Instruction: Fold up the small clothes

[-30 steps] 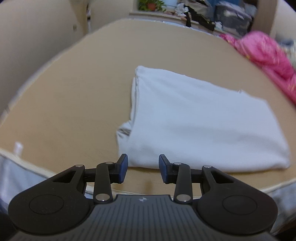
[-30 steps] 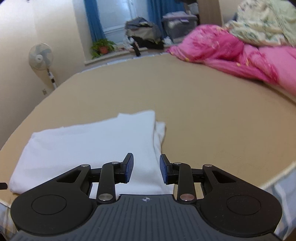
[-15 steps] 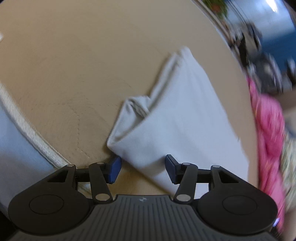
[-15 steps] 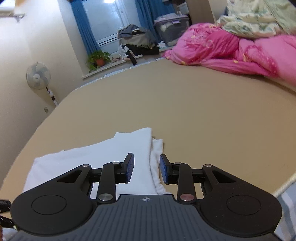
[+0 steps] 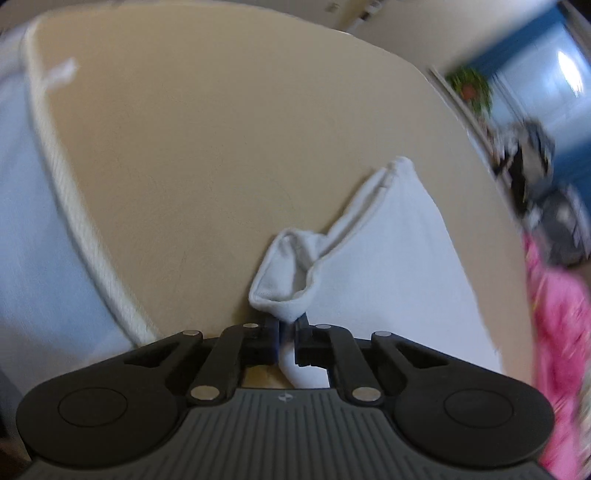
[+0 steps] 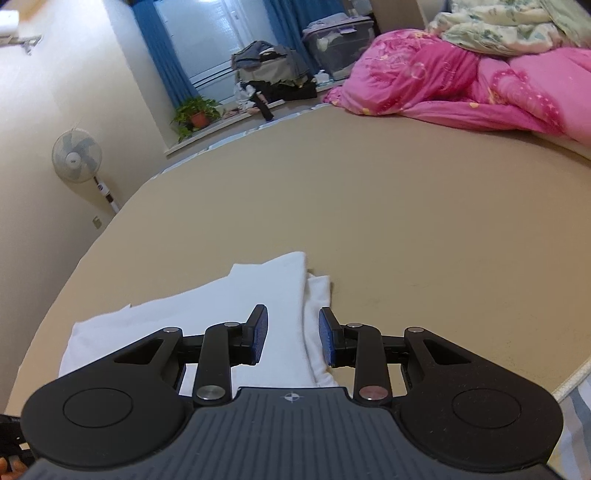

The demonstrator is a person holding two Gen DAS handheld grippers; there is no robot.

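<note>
A folded white garment [image 5: 399,266] lies on the tan bed sheet [image 5: 207,155] near the bed's front edge. My left gripper [image 5: 286,330] is shut on the garment's near corner, and the cloth bunches up into a small fold just ahead of the fingers. In the right wrist view the same white garment [image 6: 258,295] lies flat under my right gripper [image 6: 291,332], which is open, its blue pads on either side of the garment's right-hand folded edge without pinching it.
A pink quilt [image 6: 461,81] is heaped at the far right of the bed, with a floral quilt [image 6: 509,26] behind it. The bed's piped edge [image 5: 74,206] runs along the left. A standing fan [image 6: 75,158], a potted plant [image 6: 195,112] and clutter stand by the window.
My left gripper has moved in onto the garment's near corner and closed on it, lifting a small fold. My right gripper stays open and has shifted slightly over the right edge.
</note>
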